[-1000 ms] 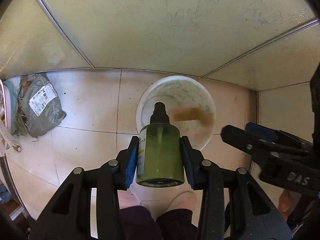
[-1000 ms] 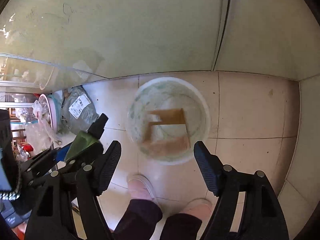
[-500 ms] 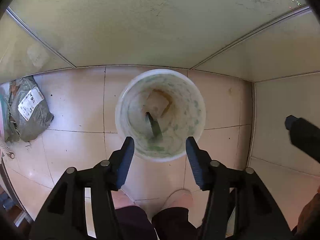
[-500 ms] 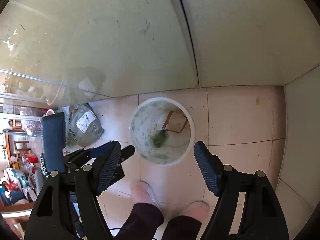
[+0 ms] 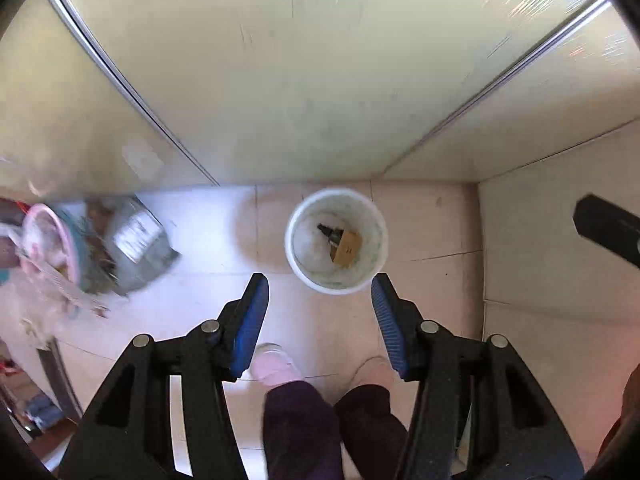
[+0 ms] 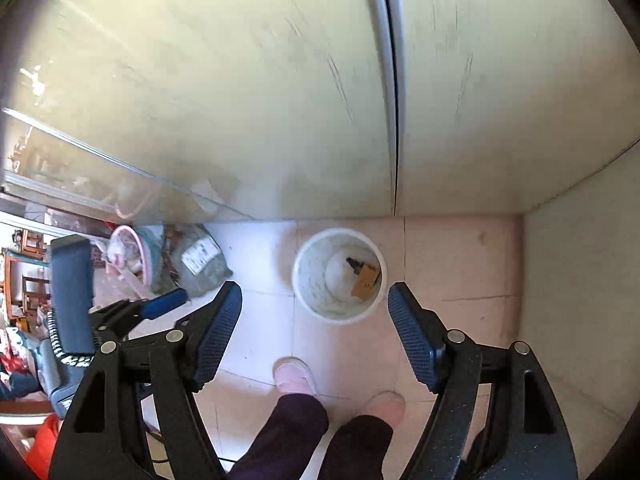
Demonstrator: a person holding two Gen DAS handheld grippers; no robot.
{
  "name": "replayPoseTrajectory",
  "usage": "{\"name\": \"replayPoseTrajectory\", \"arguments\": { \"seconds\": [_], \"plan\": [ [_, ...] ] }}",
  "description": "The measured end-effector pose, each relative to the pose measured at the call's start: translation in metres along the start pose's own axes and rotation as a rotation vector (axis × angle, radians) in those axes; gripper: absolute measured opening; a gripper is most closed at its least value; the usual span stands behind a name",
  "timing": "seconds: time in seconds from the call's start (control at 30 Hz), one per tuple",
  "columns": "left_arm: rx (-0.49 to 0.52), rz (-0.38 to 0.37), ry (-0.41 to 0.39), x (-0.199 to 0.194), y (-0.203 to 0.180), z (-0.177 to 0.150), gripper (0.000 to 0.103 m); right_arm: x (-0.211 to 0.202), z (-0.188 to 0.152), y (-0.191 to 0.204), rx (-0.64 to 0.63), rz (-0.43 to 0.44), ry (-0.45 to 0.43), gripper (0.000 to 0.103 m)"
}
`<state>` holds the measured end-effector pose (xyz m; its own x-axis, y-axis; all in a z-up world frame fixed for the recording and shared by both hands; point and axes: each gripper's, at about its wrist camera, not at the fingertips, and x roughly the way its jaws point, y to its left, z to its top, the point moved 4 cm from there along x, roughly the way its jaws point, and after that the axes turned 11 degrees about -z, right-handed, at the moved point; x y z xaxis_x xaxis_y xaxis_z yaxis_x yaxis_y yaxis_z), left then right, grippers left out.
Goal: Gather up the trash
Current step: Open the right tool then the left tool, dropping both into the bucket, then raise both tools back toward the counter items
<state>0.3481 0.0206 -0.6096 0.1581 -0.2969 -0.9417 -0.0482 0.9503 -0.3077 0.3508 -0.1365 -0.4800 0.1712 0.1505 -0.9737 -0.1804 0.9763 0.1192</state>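
A white bin [image 5: 336, 240] stands on the tiled floor far below, also seen in the right wrist view as the bin [image 6: 320, 280]. Inside it lie a green pump bottle [image 5: 330, 234] and a brown cardboard piece [image 5: 347, 249]; the right wrist view shows the bottle [image 6: 355, 265] and cardboard [image 6: 365, 281] too. My left gripper [image 5: 319, 292] is open and empty, high above the bin's near rim. My right gripper [image 6: 315, 300] is open and empty as well, over the same bin. The left gripper's blue fingers [image 6: 160, 305] show at the left of the right wrist view.
A grey parcel bag [image 5: 138, 246] and a pink basin [image 5: 48, 240] lie on the floor to the left. Pale wall panels rise behind the bin and a wall closes the right side. The person's pink shoes [image 6: 294, 374] and dark trouser legs stand below.
The left gripper let go of the green bottle, which fell into the bin. Both grippers then rose, so the bin looks much smaller now.
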Motion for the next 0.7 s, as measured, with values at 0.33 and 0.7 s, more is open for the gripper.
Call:
{"name": "replayPoseTrajectory", "arguments": {
  "seconds": [0.33, 0.7],
  "plan": [
    [0.111, 0.037, -0.243, -0.225, -0.045, 0.035, 0.066, -0.200, 0.034, 0.043, -0.004, -0.073, -0.242, 0.073],
    [0.259, 0.024, -0.555, -0.406, -0.063, 0.084, 0.085, -0.330, 0.064, 0.078, 0.046, -0.172, -0.474, 0.073]
  ]
}}
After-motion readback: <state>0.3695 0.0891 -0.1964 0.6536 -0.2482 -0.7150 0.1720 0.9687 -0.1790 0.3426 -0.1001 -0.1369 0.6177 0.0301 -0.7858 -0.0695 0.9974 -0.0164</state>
